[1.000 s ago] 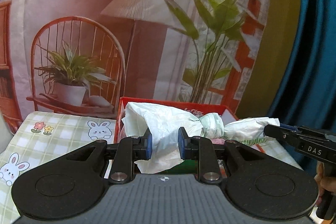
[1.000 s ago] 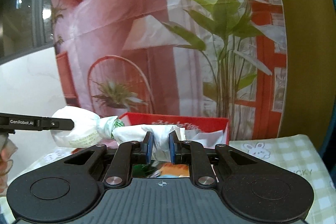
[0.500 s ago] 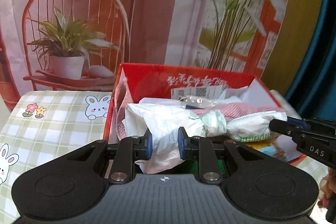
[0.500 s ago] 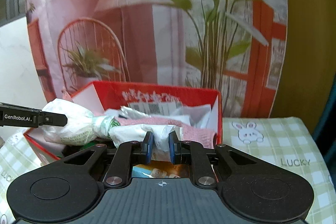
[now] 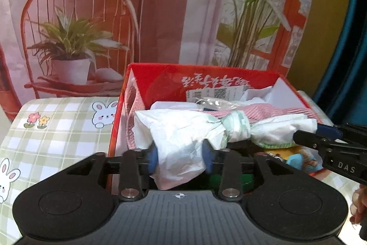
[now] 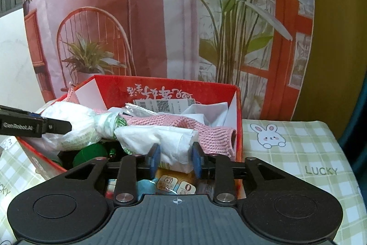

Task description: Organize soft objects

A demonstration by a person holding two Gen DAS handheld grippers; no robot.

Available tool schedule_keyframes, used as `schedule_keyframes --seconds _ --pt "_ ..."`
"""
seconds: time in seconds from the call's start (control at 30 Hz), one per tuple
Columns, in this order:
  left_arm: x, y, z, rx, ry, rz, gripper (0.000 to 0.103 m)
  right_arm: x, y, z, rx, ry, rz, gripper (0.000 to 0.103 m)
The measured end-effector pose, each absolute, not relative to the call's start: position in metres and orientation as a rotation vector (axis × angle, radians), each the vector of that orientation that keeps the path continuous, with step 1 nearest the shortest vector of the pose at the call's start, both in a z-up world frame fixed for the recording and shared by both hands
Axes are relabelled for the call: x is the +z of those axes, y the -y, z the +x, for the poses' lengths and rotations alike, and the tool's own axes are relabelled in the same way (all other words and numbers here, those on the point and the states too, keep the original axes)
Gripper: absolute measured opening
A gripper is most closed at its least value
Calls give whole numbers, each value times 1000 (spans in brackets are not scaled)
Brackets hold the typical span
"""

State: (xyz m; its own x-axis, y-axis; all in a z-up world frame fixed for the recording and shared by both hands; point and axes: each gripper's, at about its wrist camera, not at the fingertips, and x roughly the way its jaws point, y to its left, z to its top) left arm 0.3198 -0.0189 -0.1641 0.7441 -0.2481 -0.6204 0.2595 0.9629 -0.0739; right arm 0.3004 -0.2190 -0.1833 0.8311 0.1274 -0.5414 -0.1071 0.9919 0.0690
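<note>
Both ends of the white bundle [image 5: 183, 130] have come down from above the red box [image 6: 238, 107] onto its contents. The left hand-held gripper [image 5: 180, 156] and right hand-held gripper [image 6: 175, 156] are opening, the bundle still between their pads. Crumpled and cinched by a pale green band, it is lying near the box's front edge; it may be snagging a pad or spilling over the edge.

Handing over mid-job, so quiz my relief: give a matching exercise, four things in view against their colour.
Things:
1. storage box
2. knitted cloth
3. twisted bundle
4. tablecloth

Colours:
A. pale green check with rabbits
B. white with a green-printed knot
C. red
D. pink

Pairs: 1-C, 2-D, 3-B, 4-A
</note>
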Motion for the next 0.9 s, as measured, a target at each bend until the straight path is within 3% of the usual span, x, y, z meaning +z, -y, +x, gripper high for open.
schedule_keyframes --seconds 0.03,0.07,0.13,0.2,0.33,0.47,0.63,0.9 --pt "-161 19 315 -274 -669 27 66 -180 219 298 123 -564 31 34" --pt "-158 20 310 -264 -659 39 72 -177 220 294 119 -548 29 43" --pt "-150 21 299 -243 -631 62 95 -169 222 285 121 -516 40 60" --pt "-140 19 286 -227 -591 72 103 -160 225 275 129 -483 50 70" --pt "-120 13 265 -182 -586 28 103 -138 226 254 135 -416 34 101" --pt "-102 16 240 -177 -561 76 103 -116 230 234 155 -387 77 103" --pt "-79 32 192 -25 -406 264 103 -89 228 199 137 -330 99 103" --pt "-36 22 129 -113 -333 142 103 -53 220 139 155 -274 128 103"
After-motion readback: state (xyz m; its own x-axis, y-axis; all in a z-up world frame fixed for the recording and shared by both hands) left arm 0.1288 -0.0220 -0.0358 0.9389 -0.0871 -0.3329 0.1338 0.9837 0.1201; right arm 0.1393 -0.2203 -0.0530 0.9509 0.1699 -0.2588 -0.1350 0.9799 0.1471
